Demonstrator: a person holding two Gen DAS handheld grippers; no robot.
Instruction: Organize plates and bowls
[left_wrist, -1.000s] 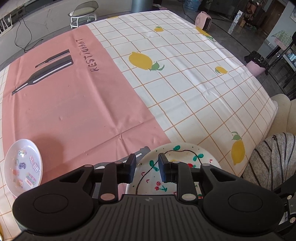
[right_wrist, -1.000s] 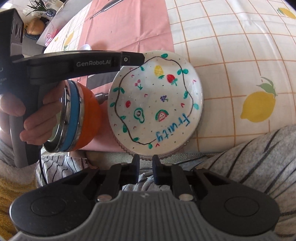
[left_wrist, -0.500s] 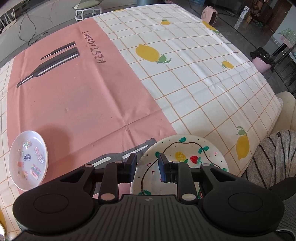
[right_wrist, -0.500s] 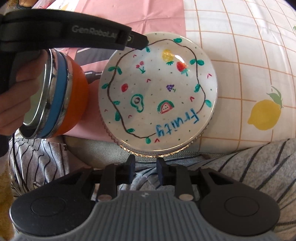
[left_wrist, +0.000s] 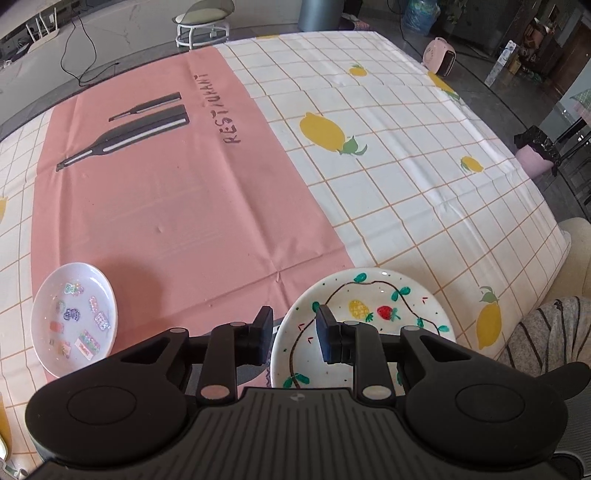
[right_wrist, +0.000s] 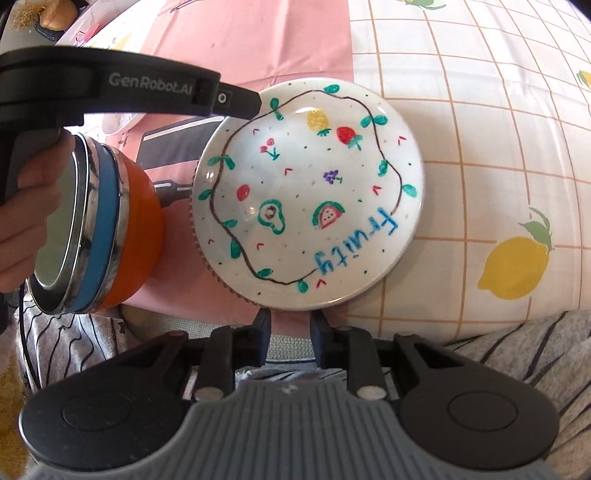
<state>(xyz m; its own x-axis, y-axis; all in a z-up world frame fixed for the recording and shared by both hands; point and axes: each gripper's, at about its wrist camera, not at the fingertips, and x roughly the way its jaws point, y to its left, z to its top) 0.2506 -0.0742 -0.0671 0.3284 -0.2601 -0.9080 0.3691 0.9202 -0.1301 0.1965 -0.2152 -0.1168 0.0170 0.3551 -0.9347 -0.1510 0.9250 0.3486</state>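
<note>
I judge the fruit plate (right_wrist: 310, 195) rigid, glazed, slick and breakable; grip it by the rim only. My left gripper (left_wrist: 293, 334) hangs part-open, empty, over its left rim. My right gripper (right_wrist: 289, 325) sits just short of the near rim, jaws apart, nothing held.

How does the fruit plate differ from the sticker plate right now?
The fruit plate is the bigger of the two, speckled white, with drawn fruit inside a dark vine line. The sticker plate is pale lilac and carries small stickers. The fruit plate sits near the table edge under the left claw; the sticker plate lies apart, farther left. Both are round and empty.
</note>
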